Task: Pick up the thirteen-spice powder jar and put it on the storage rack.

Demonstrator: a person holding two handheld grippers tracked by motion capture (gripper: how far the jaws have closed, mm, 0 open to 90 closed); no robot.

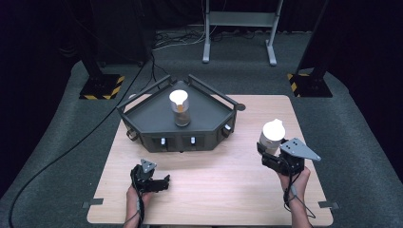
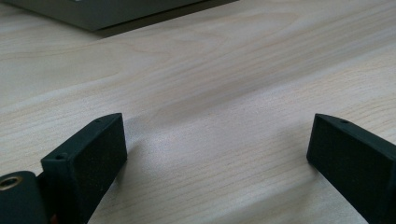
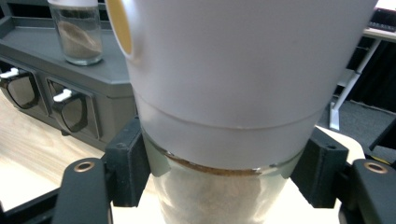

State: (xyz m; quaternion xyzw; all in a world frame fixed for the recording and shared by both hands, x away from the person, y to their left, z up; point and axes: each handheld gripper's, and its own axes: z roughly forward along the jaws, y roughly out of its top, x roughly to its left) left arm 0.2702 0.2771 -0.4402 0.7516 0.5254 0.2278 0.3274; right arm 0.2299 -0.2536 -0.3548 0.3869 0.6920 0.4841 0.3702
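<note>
Two spice jars in play: one clamped in the right claw [image 1: 274, 153], one standing upright on the dark tray [image 1: 142, 114]. Right claw clenched on the held jar [image 1: 272, 136], black jaws pressing its glass body from both sides just under the white cap, seen close in the right gripper view [image 3: 219, 186]. Held jar [image 3: 224, 93] upright, brown powder visible through the glass below the cap, lifted clear of the bench [image 1: 214, 190] near its right edge. Second jar [image 1: 180, 108] near the middle of the tray, white lid on top, brownish contents inside; also visible at upper left in the right gripper view [image 3: 77, 32]. Tray angular, railed, set at the far left half of the bench, small latched drawers along its front face [image 3: 70, 109]. Left claw [image 1: 159, 183] resting low at the near left of the bench, released, jaws spread wide with bare wood between them [image 2: 217, 149], well apart from both jars.
</note>
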